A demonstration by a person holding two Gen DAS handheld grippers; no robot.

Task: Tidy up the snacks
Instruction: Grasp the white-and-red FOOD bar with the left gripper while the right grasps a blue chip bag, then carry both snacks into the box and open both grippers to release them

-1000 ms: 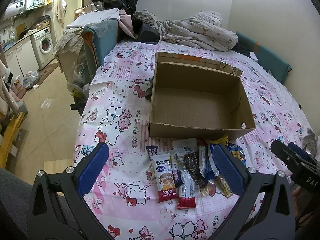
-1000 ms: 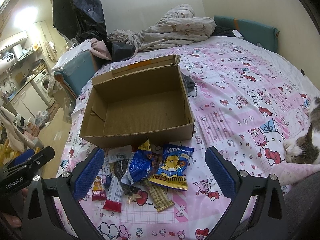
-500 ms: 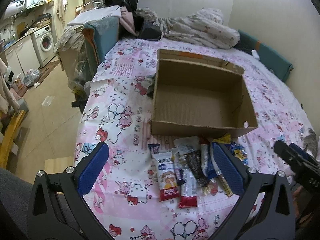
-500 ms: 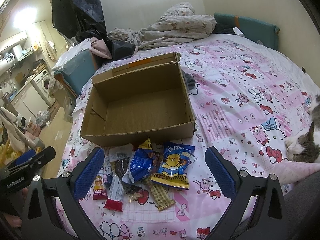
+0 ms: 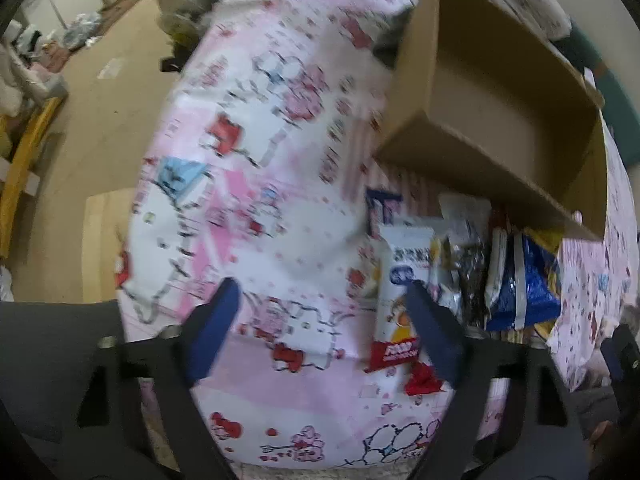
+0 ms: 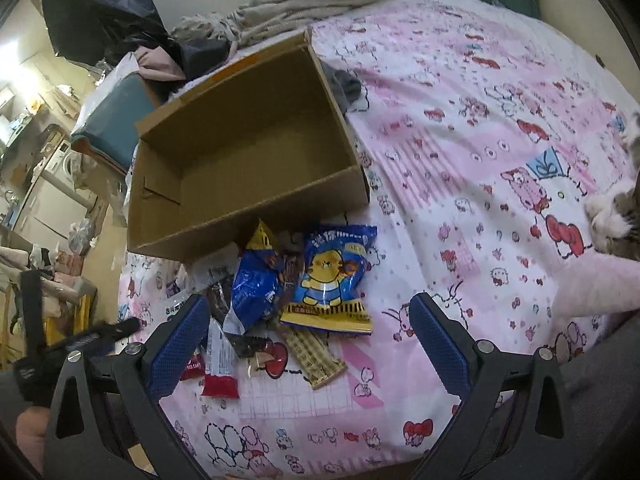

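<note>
Snacks (image 6: pixel 280 300), mixed wrappers, heaped beside box (image 6: pixel 248 160)

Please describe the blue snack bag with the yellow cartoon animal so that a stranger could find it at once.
On the pink bed sheet stands an open cardboard box, and a pile of snacks lies before its near wall. The blue bag lies flat at the right edge of that pile. Only it shows a yellow cartoon animal and a gold band along its bottom.
</note>
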